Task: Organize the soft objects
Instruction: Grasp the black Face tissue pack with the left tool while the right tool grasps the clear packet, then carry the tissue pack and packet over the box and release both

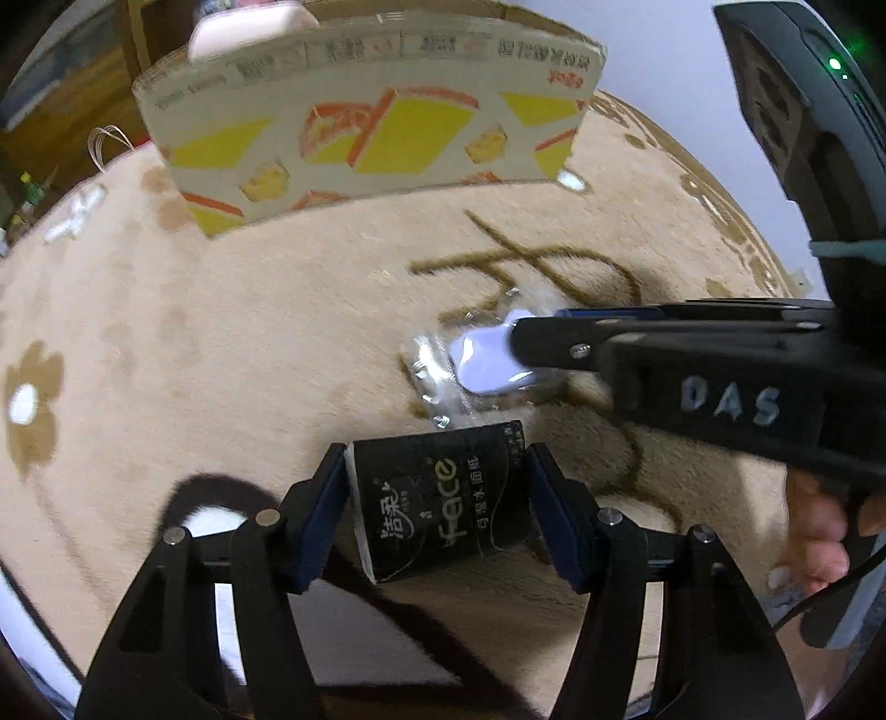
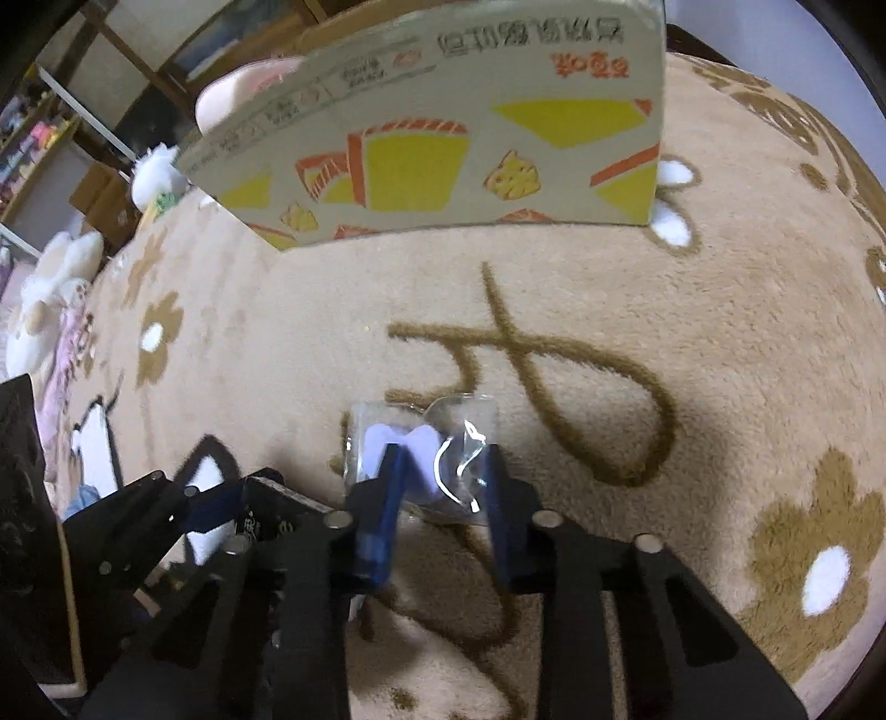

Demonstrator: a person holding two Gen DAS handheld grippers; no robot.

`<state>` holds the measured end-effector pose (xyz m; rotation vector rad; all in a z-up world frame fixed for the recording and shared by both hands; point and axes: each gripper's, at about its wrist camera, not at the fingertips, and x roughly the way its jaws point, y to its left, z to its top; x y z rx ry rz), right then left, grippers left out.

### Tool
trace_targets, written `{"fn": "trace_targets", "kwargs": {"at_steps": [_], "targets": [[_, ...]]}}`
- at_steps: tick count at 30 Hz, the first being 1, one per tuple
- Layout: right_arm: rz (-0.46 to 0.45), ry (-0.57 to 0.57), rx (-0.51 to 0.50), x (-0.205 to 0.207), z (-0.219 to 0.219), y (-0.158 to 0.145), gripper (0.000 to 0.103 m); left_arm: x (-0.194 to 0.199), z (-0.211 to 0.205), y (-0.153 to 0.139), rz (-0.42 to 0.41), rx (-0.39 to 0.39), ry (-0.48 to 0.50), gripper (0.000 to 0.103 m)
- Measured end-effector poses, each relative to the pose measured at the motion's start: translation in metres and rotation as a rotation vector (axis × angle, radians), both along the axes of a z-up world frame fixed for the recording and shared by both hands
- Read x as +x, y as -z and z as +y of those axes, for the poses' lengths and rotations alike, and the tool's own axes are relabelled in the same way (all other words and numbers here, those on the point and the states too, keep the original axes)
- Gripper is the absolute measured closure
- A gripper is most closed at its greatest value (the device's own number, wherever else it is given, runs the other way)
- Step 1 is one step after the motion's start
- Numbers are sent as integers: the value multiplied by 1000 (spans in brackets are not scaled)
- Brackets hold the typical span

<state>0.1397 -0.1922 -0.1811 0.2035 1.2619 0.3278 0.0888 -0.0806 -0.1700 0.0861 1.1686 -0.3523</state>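
A black pocket tissue pack (image 1: 432, 509) with white lettering sits between the pads of my left gripper (image 1: 437, 498), which is shut on it just above the beige rug (image 1: 221, 332). Just beyond it, my right gripper (image 1: 515, 343) comes in from the right and pinches a clear plastic bag (image 1: 437, 382) holding a lilac soft piece. In the right wrist view the same bag (image 2: 421, 437) is crumpled between the blue pads of the right gripper (image 2: 443, 476), which is shut on it. The left gripper (image 2: 221, 509) with its black pack shows at the lower left.
An open cardboard box (image 1: 376, 127) printed with yellow and orange cake pictures stands on the rug behind both grippers, with a pink soft item (image 1: 243, 27) showing over its rim. Plush toys (image 2: 50, 288) lie off the rug's left edge, near shelves. A hand (image 1: 819, 548) holds the right gripper.
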Motion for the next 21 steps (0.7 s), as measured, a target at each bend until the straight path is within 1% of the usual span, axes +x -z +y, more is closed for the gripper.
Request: {"fn": "trace_targets", "kwargs": {"at_steps": [3,5,7,10,12,15,18,21], "targets": [[-28,15,40,-1,-3,-10,89,0,8,-8,-36,14,-20,41],[-52,14,52,-3,-2,-18,92,0,12,-12,-60,25,-36,41],[-80,7,55,-7,-2,-25,100,-1,18,-19,-86,28,-52,41],[-117,6,79,-11,0,-38,101,-4,21,-32,-152,52,-60,41],[-145,9,73,-15,-1,-46,101,-6,21,-39,-191,60,-57,41],[-185,26,66,-20,-6,-58,101,-9,20,-52,-251,59,-50,41],[-224,54,84,-24,-16,-73,101,-10,19,-64,-311,58,-42,41],[-291,83,90,-27,-24,-90,101,-9,19,-78,-364,44,-41,41]]}}
